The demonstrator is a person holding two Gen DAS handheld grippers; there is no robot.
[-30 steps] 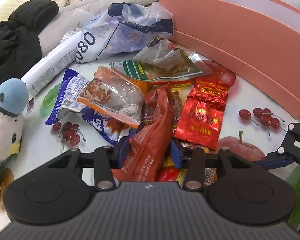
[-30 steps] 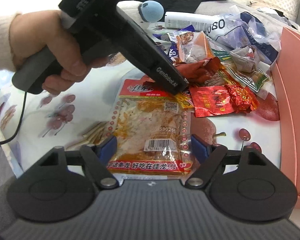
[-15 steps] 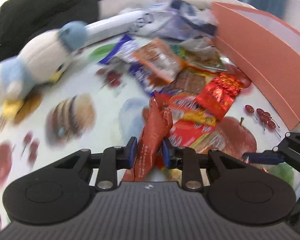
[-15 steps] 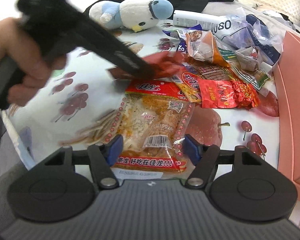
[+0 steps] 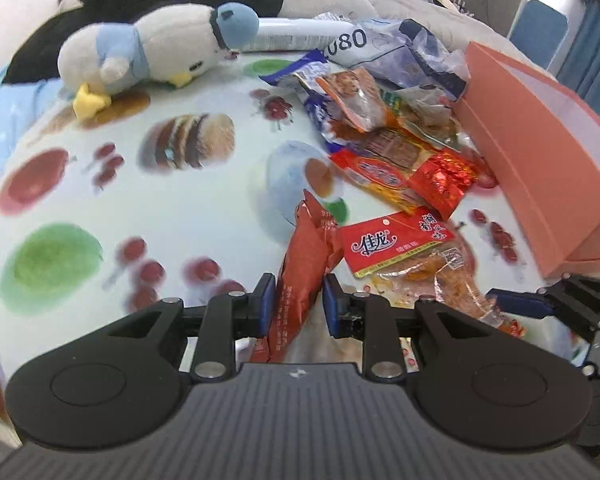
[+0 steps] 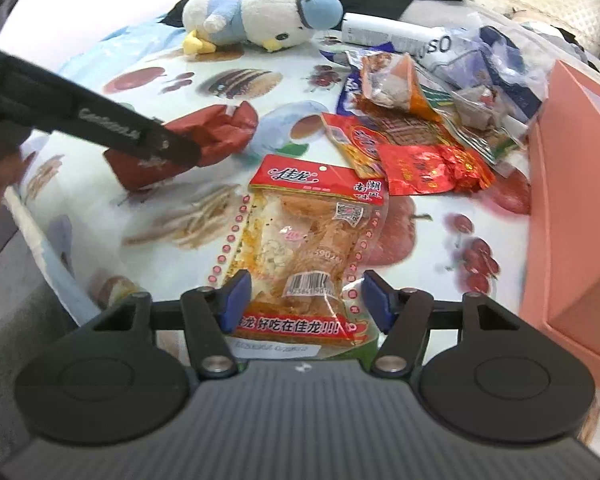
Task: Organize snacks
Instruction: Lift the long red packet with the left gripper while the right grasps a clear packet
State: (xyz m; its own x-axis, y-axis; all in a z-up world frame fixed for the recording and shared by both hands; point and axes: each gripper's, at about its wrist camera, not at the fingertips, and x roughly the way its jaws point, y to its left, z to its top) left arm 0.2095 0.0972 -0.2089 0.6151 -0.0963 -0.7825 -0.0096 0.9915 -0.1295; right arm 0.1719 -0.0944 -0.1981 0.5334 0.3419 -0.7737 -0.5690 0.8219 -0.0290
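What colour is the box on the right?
Salmon pink box, plain, no print. It shows best in the left wrist view.

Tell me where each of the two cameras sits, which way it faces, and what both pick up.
Left wrist: on the left gripper, facing down over its fingers clamping the dark red packet; right gripper's tip at the edge.
Right wrist: on the right gripper, angled down at the clear noodle-snack bag between its closing fingers; left gripper and some hand show.
Shared: plush penguin, pink box, snack pile.
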